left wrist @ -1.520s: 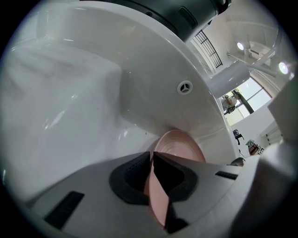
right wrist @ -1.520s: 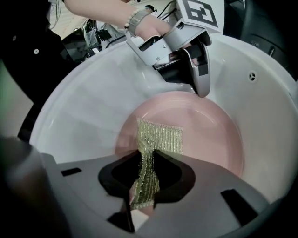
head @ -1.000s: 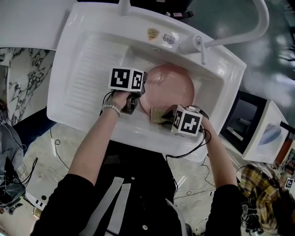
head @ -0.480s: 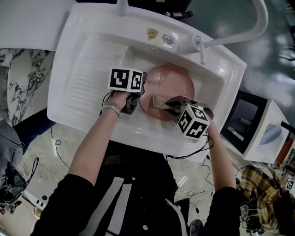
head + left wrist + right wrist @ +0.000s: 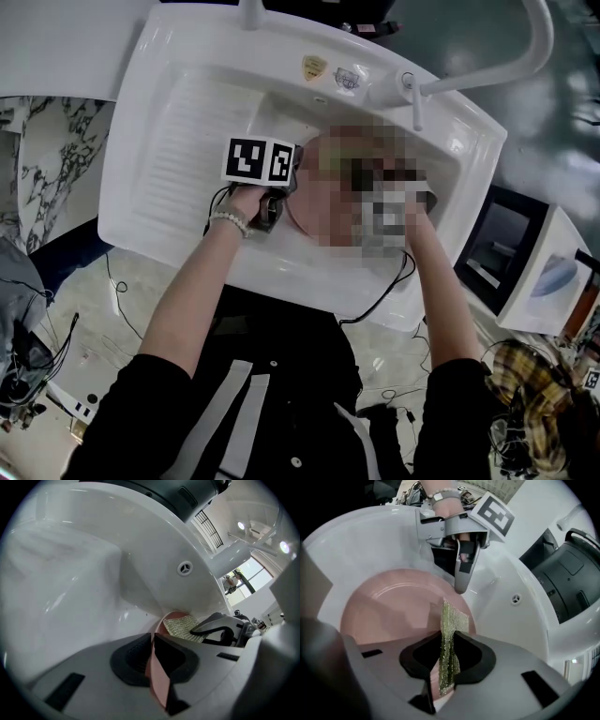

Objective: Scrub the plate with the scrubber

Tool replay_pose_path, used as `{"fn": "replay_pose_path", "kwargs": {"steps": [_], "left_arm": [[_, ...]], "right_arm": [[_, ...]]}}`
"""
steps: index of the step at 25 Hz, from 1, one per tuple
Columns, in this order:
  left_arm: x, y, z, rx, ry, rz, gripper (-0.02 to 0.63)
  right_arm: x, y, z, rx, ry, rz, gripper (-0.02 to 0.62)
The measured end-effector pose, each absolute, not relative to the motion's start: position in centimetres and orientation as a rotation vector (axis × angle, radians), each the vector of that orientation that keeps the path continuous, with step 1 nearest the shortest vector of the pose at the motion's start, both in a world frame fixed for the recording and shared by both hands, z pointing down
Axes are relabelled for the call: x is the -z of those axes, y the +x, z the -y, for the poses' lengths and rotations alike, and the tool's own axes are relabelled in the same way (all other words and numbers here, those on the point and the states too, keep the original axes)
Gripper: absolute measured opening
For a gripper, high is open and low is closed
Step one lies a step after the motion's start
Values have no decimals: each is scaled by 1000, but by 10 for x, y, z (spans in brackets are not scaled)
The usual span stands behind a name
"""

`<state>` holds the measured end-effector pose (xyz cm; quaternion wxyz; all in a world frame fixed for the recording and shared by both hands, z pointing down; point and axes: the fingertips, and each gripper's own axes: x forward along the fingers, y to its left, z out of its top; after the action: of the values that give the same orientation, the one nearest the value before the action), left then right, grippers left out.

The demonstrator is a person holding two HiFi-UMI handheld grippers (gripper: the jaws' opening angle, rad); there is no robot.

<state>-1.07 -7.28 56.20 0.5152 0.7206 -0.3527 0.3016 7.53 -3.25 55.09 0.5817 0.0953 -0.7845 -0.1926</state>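
Jaws: left gripper clamped on the rim of the pink plate, right gripper clamped on the scrubber. Plate lies in the white sink basin, its smooth glossy face just ahead of and below the right jaws. Scrubber is a thin flat gold mesh, held edge-on, long axis along the jaws and pointing at the plate. Free end probably touches the face; head view is masked there, can't confirm. Right gripper strokes, left gripper only braces

Bright, even overhead light; soft sheen on the white sink. My two gripper views bend strongly, with black corners. A mosaic patch hides the head view's centre.
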Motion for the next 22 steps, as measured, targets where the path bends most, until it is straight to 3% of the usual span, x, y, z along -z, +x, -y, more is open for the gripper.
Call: {"fn": "replay_pose_path", "kwargs": {"steps": [5,22], "left_arm": [[-561,-11,72,-721,1731,847,20],[-560,-10,73,-713,1737,845,20]], "right_arm": [[-576,86,22,467,144,1752,81],[-568,127,-50,-171,114,1621,81]]}}
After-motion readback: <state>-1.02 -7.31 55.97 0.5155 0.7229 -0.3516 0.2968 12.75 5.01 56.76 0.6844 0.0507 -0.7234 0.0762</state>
